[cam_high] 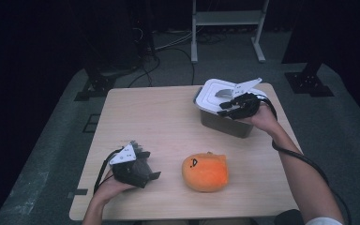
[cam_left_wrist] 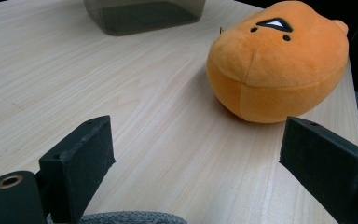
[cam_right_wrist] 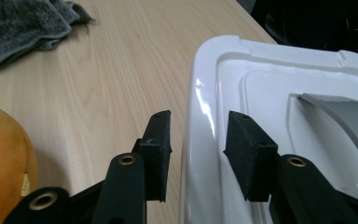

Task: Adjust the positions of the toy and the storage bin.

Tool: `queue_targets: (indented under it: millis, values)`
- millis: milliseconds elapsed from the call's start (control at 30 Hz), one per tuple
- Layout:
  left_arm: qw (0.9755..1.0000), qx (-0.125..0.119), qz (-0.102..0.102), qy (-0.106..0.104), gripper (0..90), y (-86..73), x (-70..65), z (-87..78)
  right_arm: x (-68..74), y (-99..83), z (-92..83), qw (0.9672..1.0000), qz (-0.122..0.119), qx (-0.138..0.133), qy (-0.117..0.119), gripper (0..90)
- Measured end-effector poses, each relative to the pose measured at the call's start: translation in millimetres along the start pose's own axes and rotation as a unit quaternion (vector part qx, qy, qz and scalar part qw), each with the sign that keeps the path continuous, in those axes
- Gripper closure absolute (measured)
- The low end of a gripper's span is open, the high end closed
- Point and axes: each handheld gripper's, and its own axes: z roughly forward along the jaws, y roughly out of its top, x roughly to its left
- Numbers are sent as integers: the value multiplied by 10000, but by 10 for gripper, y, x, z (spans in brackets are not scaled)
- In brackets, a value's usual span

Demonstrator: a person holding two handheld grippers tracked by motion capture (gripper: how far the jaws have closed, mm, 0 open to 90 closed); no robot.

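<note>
An orange plush [cam_high: 205, 172] with a small black face lies at the table's front middle. My left gripper [cam_high: 152, 165] rests to its left on a grey cloth [cam_high: 140, 174], jaws wide open toward the plush [cam_left_wrist: 279, 65]. In the left gripper view the gripper [cam_left_wrist: 198, 135] holds nothing, and the cloth [cam_left_wrist: 130, 218] peeks in at the bottom. A grey bin [cam_high: 225, 124] with a white lid [cam_high: 211, 93] stands at the back right. My right gripper [cam_right_wrist: 199, 119] straddles the lid's [cam_right_wrist: 270, 79] near rim, jaws slightly apart, a sliver of table showing beside the rim.
The lid has a grey swing flap [cam_right_wrist: 345, 112] in its middle. The wooden table [cam_high: 150, 117] is bare between bin, plush and cloth. Behind the table a white metal stand [cam_high: 227, 18] and cables [cam_high: 178, 47] sit on the grey floor, with dark stands at both sides.
</note>
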Motion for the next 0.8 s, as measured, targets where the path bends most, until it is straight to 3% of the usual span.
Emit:
queue_targets:
  millis: [233, 800]
  values:
    - [10000, 26, -9, -15, 85, -3, 1, 3, 1, -13, 22, 9999, -80, 67, -62, 707]
    - [10000, 66, -14, -60, 85, -4, -9, 20, 88, 34, -2, 9997, -213, 131, 76, 729]
